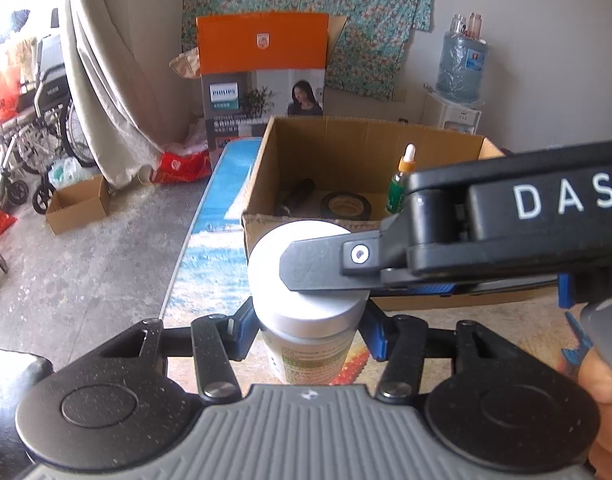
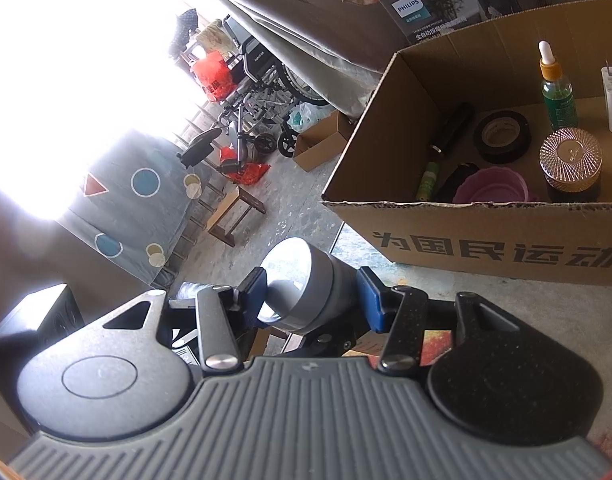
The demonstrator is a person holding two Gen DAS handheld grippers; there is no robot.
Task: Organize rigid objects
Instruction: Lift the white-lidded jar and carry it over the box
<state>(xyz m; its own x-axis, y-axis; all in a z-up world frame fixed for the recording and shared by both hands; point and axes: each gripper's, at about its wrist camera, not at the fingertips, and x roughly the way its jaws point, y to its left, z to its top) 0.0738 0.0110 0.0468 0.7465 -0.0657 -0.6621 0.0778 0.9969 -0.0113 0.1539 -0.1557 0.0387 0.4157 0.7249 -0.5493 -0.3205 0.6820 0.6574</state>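
Left wrist view: the left gripper (image 1: 308,330) is clamped on a white-capped bottle (image 1: 306,280), its blue pads pressing the body just under the cap. The right gripper's finger (image 1: 326,264) crosses the cap from three o'clock. At twelve o'clock stands an open cardboard box (image 1: 262,168) holding a tape roll (image 1: 345,205) and a dropper bottle (image 1: 402,180).

Right wrist view: the right gripper (image 2: 312,296) is clamped across the cap (image 2: 306,288). The box (image 2: 486,236) sits at two o'clock.

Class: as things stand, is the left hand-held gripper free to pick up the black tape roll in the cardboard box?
Probably not: the left hand-held gripper already clamps the white-lidded bottle, leaving the black tape roll out of its reach.
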